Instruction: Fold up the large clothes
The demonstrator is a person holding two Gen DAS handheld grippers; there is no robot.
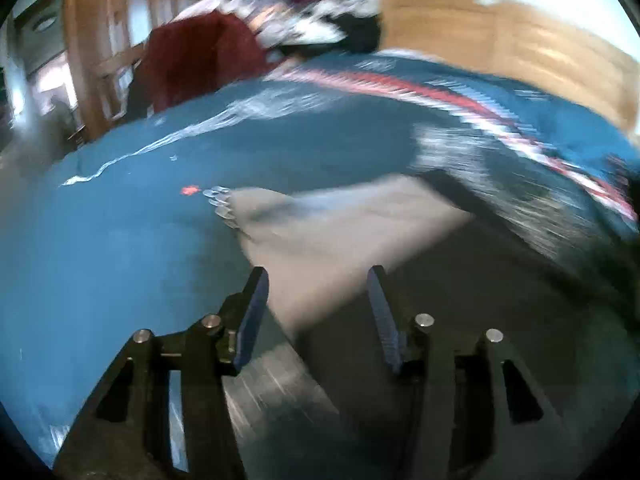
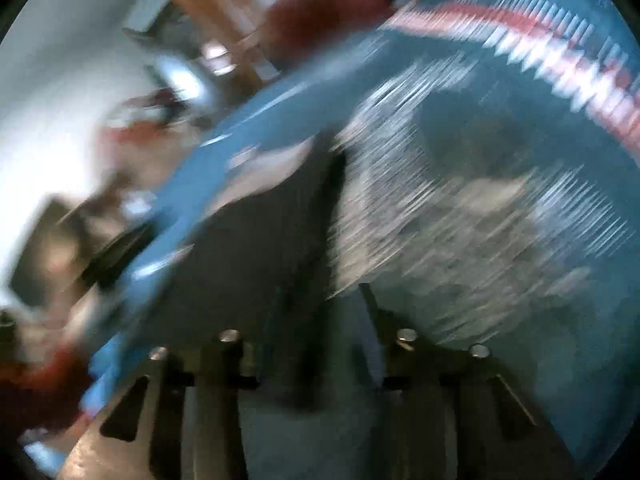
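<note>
The main risk is a blind grab: both views are smeared with motion blur, so an edge or corner of the dark grey garment (image 1: 400, 300) is hard to pick out, and a closing gripper could catch a single layer, a bunched ridge, or the teal bed cover (image 1: 100, 260) beneath it, dragging the spread cloth askew. The left gripper (image 1: 318, 276) has its jaws set wide with nothing between them, above the spot where a paler grey flap (image 1: 320, 224), perhaps the garment's turned-over inside, meets the darker cloth; the flap runs ahead and to its left, the dark part ahead and to its right. The right gripper (image 2: 324, 300) is too blurred to judge; dark cloth seems to hang between its fingers, but I cannot tell whether it is gripped. The garment looks soft and limp, lying mostly flat on the cover just ahead of both grippers. Farther ahead of the left gripper sit a red-and-white stripe (image 1: 460, 100) on the cover and a pile of other clothes (image 1: 280, 20), maroon and patterned, which a wide swing might disturb.
</note>
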